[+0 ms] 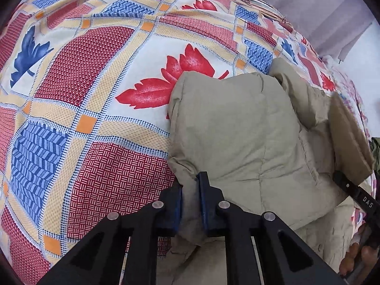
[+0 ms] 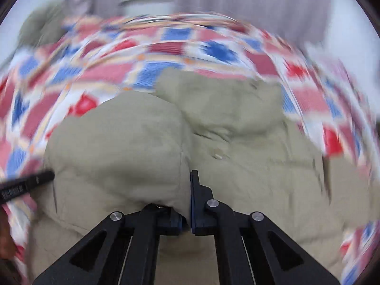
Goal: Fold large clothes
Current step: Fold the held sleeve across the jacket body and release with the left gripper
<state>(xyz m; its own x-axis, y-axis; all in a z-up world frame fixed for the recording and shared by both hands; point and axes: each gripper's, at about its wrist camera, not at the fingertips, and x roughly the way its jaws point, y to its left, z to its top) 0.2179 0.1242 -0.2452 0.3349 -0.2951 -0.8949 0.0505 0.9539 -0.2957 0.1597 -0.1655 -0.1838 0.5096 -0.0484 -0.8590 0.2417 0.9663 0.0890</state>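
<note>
A large khaki padded jacket point(image 1: 239, 133) lies on a patterned bedsheet point(image 1: 95, 95), partly folded over itself. My left gripper point(image 1: 191, 185) is shut on a fold of the jacket's edge at its near left side. In the right wrist view, which is blurred, the jacket point(image 2: 249, 166) fills the middle. My right gripper point(image 2: 187, 190) is shut on a puffed fold of the jacket that drapes over the left finger. The right gripper's finger point(image 1: 351, 187) shows at the right edge of the left wrist view, under a jacket flap. The left gripper's finger point(image 2: 28, 182) shows at the left edge of the right wrist view.
The bedsheet point(image 2: 166, 52) has red, blue and orange squares with leaf prints and covers the whole bed. A grey curtain point(image 1: 320, 7) hangs behind the bed. A white shelf point(image 2: 147, 0) stands beyond the bed's far edge. A dark green cloth point(image 2: 40, 23) lies at the bed's far left.
</note>
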